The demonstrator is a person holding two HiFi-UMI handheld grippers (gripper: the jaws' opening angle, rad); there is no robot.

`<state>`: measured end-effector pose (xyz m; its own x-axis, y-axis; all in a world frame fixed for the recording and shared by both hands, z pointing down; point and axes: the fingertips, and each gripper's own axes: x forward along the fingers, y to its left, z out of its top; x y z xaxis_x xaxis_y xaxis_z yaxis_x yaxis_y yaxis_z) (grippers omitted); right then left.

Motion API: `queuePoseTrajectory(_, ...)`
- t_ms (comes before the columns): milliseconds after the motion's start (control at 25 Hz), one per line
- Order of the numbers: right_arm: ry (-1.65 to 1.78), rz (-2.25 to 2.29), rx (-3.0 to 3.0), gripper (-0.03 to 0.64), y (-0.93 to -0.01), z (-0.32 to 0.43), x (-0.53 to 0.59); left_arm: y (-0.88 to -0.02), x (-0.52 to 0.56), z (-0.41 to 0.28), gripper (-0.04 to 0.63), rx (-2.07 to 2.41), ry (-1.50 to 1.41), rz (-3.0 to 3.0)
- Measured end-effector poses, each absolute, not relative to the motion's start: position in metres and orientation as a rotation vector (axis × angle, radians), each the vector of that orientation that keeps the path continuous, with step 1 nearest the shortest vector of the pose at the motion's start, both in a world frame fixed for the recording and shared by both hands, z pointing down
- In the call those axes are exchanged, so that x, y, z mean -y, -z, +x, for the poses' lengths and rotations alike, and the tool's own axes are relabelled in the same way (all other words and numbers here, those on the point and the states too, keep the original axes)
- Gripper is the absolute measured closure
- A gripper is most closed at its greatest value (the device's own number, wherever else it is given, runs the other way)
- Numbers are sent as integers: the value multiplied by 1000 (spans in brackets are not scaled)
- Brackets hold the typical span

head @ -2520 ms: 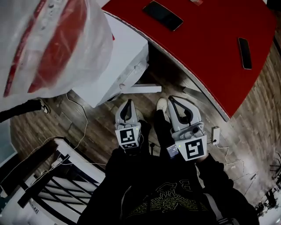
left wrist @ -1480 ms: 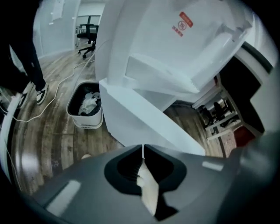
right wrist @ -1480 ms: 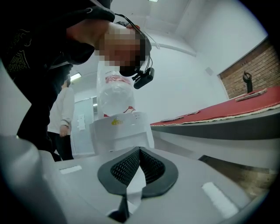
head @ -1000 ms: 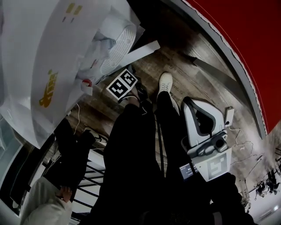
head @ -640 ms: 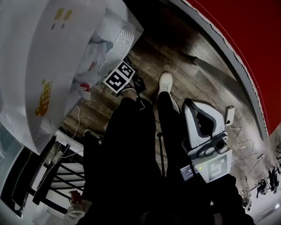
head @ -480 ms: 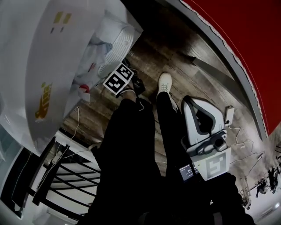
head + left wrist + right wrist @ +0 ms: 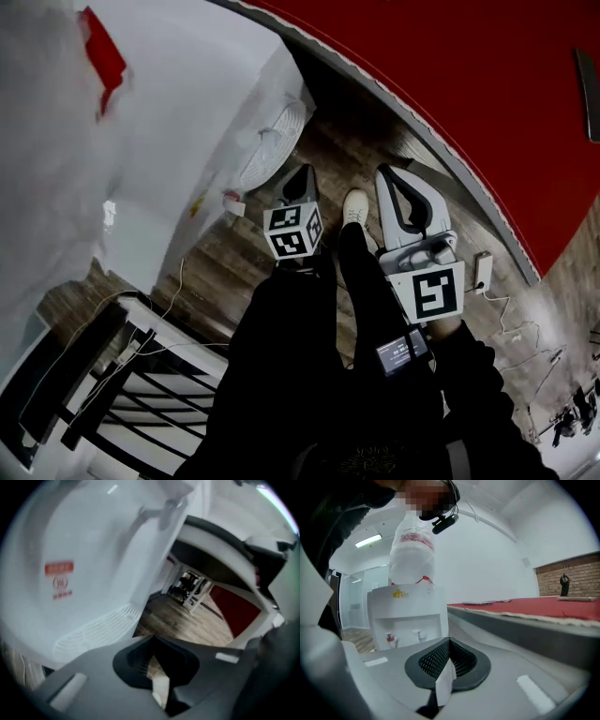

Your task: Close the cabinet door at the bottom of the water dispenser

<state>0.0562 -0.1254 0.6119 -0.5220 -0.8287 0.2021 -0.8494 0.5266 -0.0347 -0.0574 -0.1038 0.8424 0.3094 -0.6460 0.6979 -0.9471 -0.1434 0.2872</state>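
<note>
Both claws clenched, nothing in them. Left gripper (image 7: 152,641) is nosed up just beside a vented white panel (image 7: 93,630) low on the water dispenser (image 7: 187,122) — likely the cabinet door, can't tell if it's latched. Right gripper (image 7: 449,641) is idle near the red table (image 7: 450,84). Risk: an off-centre push skids off the smooth plastic, or rocks the bottle (image 7: 411,545) on top.

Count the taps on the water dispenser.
2. Both sit in the dispenser recess, in the right gripper view: a red tap at picture-left, a pale tap to its right. None seems hidden.
</note>
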Motion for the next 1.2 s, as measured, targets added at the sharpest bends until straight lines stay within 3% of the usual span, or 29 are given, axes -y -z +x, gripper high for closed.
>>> queuePoseTrajectory(160, -146, 1451, 2639, 618, -562, 36, 154, -727, 92, -29, 588, 1369, -596, 2200)
queuePoseTrajectory(520, -186, 1489, 2669, 618, -429, 38, 152, -498, 100, -45, 588, 1593, -409, 2383)
queuePoseTrajectory(1200, -27, 1546, 2797, 618, -306, -1, 142, -350, 100, -126, 589, 1925, -147, 2370)
